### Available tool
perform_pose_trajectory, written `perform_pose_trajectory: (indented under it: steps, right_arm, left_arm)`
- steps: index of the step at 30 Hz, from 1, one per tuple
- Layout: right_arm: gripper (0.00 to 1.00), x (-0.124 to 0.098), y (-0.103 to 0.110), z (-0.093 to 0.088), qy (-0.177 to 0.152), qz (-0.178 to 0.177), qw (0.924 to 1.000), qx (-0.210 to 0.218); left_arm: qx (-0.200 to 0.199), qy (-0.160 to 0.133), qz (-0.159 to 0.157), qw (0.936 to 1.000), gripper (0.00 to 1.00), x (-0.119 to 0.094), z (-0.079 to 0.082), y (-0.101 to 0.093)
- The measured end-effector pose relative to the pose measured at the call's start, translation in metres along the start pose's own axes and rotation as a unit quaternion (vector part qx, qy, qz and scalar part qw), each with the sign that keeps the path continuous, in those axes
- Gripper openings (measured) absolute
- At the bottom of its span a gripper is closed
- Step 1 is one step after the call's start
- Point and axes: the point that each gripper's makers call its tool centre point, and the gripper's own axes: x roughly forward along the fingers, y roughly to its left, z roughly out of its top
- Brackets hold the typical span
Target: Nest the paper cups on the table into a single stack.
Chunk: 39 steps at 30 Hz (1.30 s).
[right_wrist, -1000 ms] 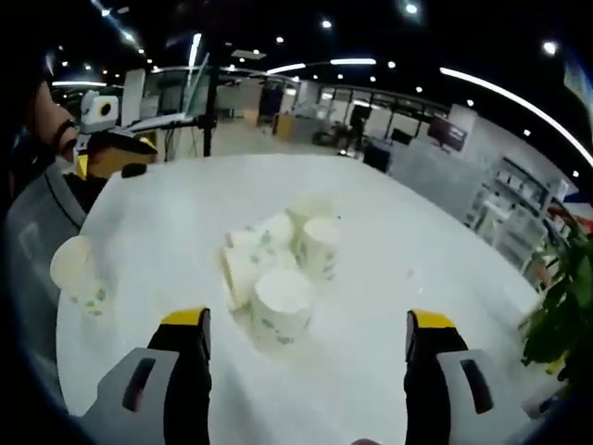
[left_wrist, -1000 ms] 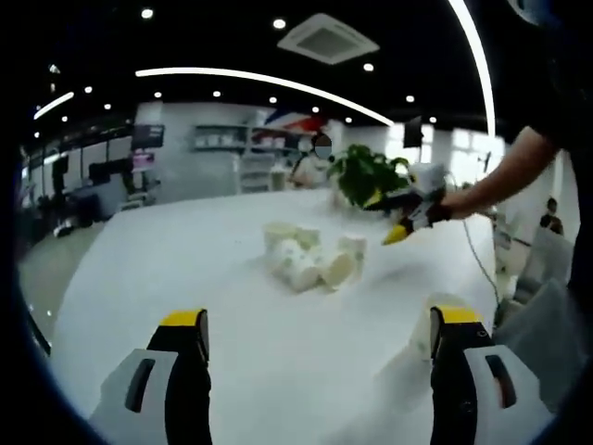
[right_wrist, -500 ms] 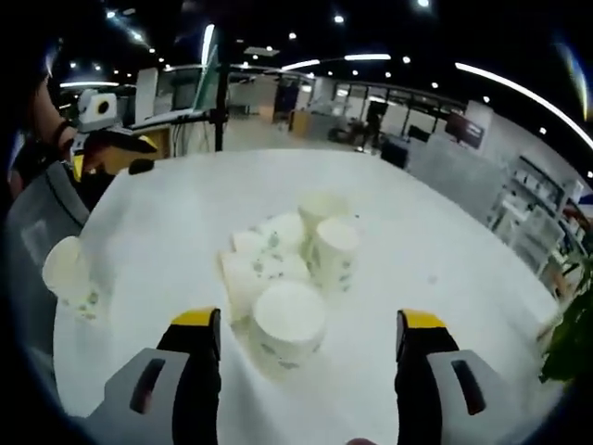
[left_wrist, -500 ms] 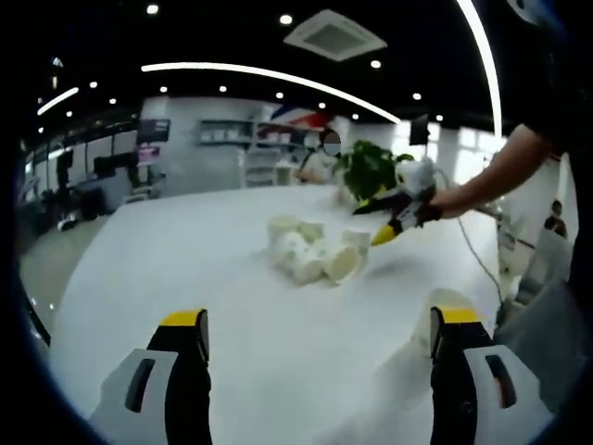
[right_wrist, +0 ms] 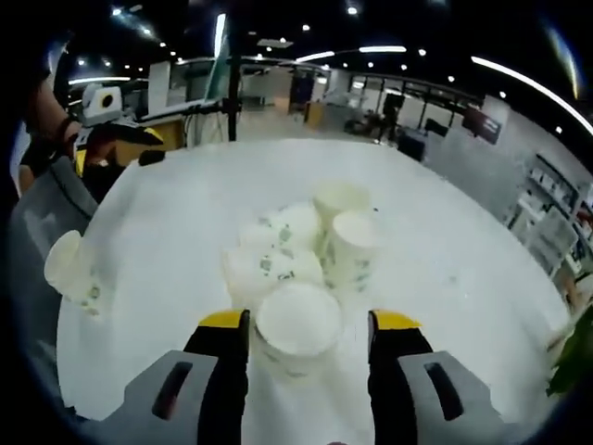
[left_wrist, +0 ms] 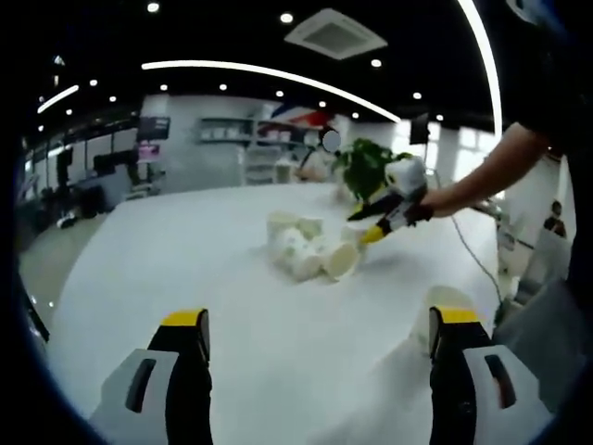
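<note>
Several white paper cups with a green print lie and stand in a cluster [left_wrist: 306, 246] at the middle of the white table [left_wrist: 167, 260]. My right gripper [right_wrist: 308, 324] is down at the near side of that cluster [right_wrist: 296, 246]. Its jaws flank one upright cup [right_wrist: 296, 334]: the left jaw is against it and a small gap shows at the right jaw. In the left gripper view the right gripper [left_wrist: 375, 227] reaches the cluster from the right. My left gripper [left_wrist: 321, 320] is open and holds nothing. A lone cup [left_wrist: 443, 311] lies by its right jaw.
A potted plant [left_wrist: 366, 171] stands at the table's far side, behind the cluster. The lone cup [right_wrist: 74, 273] sits near the table edge, below the left gripper [right_wrist: 116, 148]. A person's arm [left_wrist: 491, 171] stretches over the right side. Bare white tabletop [right_wrist: 167, 213] surrounds the cluster.
My right gripper has moved forward and down to the cluster, and its jaws have narrowed around the nearest cup. The left gripper has hardly moved.
</note>
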Motion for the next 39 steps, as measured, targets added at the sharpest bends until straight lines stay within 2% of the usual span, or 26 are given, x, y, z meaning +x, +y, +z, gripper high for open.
perform_pose_trajectory:
  steps: [4,14,26,39]
  right_arm:
    - [0.37,0.003,0.001,-0.001,0.004,0.007,1.0000,-0.001]
    - [0.36,0.002,0.001,-0.003,0.009,0.008,0.9999,0.002]
    - [0.35,-0.017,0.002,0.000,0.008,0.000,1.0000,0.006]
    - [0.35,-0.048,0.011,0.018,-0.004,-0.018,0.9998,0.011]
  left_arm:
    - [-0.002,0.002,-0.001,1.0000,0.97,0.000,-0.001,-0.001]
    - [-0.002,0.002,0.001,1.0000,0.96,0.001,-0.002,-0.002]
    - [0.002,-0.002,-0.006,1.0000,0.96,0.002,0.004,-0.004]
    - [0.017,-0.016,-0.027,0.9994,0.96,0.002,0.025,-0.013]
